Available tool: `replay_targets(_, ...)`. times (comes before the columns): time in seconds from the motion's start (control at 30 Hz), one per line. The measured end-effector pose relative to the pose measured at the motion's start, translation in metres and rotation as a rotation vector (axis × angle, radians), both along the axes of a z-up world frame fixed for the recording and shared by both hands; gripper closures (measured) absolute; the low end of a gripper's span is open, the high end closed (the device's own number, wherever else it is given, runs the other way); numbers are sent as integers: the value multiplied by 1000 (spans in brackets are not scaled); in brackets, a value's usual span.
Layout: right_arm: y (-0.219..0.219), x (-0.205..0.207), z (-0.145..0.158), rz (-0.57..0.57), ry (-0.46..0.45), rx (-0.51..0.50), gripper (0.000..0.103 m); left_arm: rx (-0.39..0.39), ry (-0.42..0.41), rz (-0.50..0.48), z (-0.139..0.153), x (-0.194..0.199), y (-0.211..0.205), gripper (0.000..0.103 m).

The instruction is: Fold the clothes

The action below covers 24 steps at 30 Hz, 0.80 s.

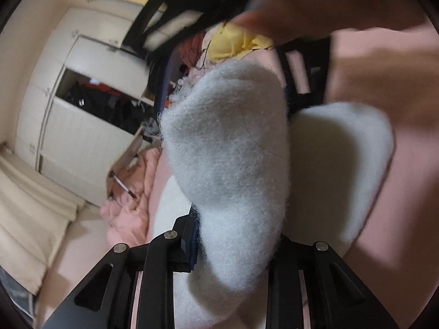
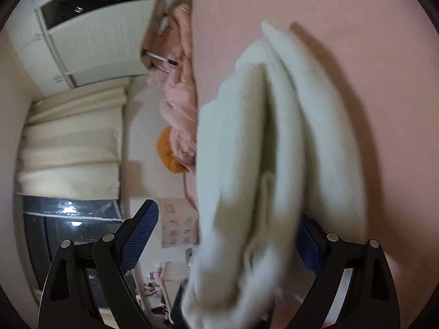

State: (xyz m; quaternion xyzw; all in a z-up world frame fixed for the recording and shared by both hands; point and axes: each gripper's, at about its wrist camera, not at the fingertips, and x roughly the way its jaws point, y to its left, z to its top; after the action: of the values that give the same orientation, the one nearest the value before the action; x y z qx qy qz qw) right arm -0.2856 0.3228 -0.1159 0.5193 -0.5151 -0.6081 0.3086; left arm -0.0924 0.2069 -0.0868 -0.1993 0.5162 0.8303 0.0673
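Observation:
A fuzzy white garment (image 1: pixel 227 148) fills the middle of the left wrist view, bunched in a thick fold over a pink bed sheet (image 1: pixel 397 205). My left gripper (image 1: pixel 233 235) is shut on the white garment, which covers its fingertips. In the right wrist view the same white garment (image 2: pixel 274 150) lies folded in long layers on the pink sheet (image 2: pixel 370 54). My right gripper (image 2: pixel 225 235) is open, with its blue-padded fingers (image 2: pixel 140 235) on either side of the garment's near end. A blurred hand and the other gripper (image 1: pixel 315 0) cross the top of the left wrist view.
A crumpled pink cloth (image 2: pixel 178 87) and an orange item (image 2: pixel 167 150) lie at the bed's edge. A yellow garment (image 1: pixel 233 41) lies beyond the white one. A white wardrobe (image 1: pixel 82 115), cream curtains (image 2: pixel 74 142) and a dark window (image 2: pixel 68 219) stand behind.

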Motion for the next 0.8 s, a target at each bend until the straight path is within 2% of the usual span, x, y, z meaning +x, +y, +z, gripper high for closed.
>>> replay_targets(0.03, -2, -5, 5, 8, 13, 38, 32, -8, 3, -4, -1, -1, 3, 78)
replay_targets(0.07, -3, -10, 10, 17, 27, 75, 60, -19, 11, -4, -2, -3, 5, 78)
replay_targets(0.1, -2, -12, 15, 19, 45, 101, 73, -34, 26, -3, -2, -4, 8, 78)
replay_targets(0.13, 1, -12, 20, 19, 66, 120, 77, -49, 40, -11, -3, -5, 12, 78)
replay_targets(0.23, 20, -6, 20, -29, 81, 162, 78, -102, 60, -37, -13, -3, 26, 73)
replay_targets(0.33, 40, 3, -14, -82, 14, 173, 79, -163, 54, -67, -31, 5, 40, 69)
replay_targets(0.4, 49, 13, -48, -113, -24, 91, 82, -205, 50, -87, -43, 11, 49, 72)
replay_targets(0.43, 52, 14, -54, -131, -26, 49, 82, -216, 49, -93, -47, 13, 53, 72)
replay_targets(0.47, 53, 16, -54, -139, -22, 47, 82, -205, 41, -91, -43, 14, 53, 72)
replay_targets(0.53, 49, 18, -38, -151, 39, 137, 78, -153, 2, -75, -28, 16, 48, 64)
replay_targets(0.6, 50, 29, -13, -197, 124, 263, 69, -94, -11, -24, -8, 21, 33, 20)
replay_targets(0.63, 53, 37, 0, -233, 153, 302, 66, -63, -4, 8, 2, 25, 21, 13)
replay_targets(0.7, 61, 52, 23, -287, 205, 338, 62, 11, 14, 67, 20, 33, -8, 9)
replay_targets(0.73, 62, 59, 33, -293, 225, 330, 55, 39, 15, 101, 25, 34, -21, 9)
replay_targets(0.8, 58, 71, 51, -258, 261, 275, 21, 69, -14, 169, 26, 30, -49, 8)
